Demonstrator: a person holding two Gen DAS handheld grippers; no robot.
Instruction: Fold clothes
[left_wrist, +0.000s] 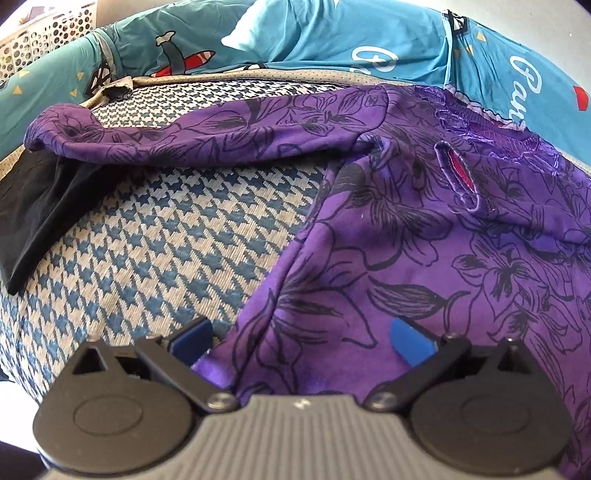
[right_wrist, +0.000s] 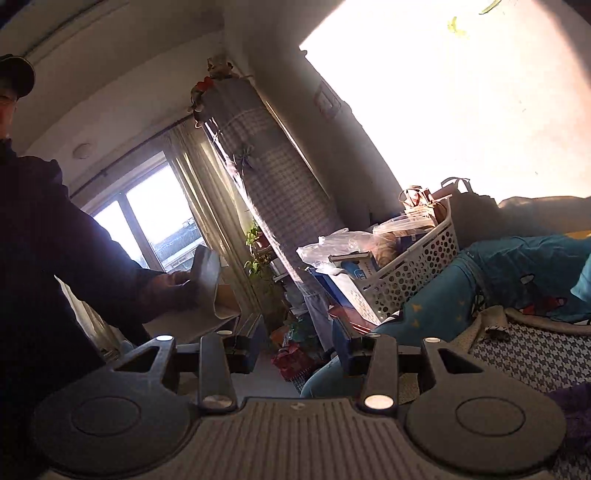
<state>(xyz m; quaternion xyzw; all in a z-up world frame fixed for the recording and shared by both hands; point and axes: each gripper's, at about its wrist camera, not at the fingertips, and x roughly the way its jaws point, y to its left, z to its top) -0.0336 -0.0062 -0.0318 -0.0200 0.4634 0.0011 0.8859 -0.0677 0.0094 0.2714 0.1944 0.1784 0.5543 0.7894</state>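
While the purple floral-print top (left_wrist: 424, 236) lies spread w/ sleeve out across the houndstooth bed cover (left_wrist: 155, 240), lower right of frame, no fold's visible yet. Left gripper (left_wrist: 299, 341) gapes over its hem, not pinching; right gripper (right_wrist: 295, 350) part-open, empty, aimed at the room.

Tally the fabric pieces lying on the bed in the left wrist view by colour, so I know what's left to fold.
Purple floral: 1, the top, spread out with one sleeve stretched sideways
Black: 1, a garment at the left edge
Teal printed: 1, the bedding bunched along the back, possibly more than one piece
Blue-and-white houndstooth: 1, the cover underneath
Total: 4
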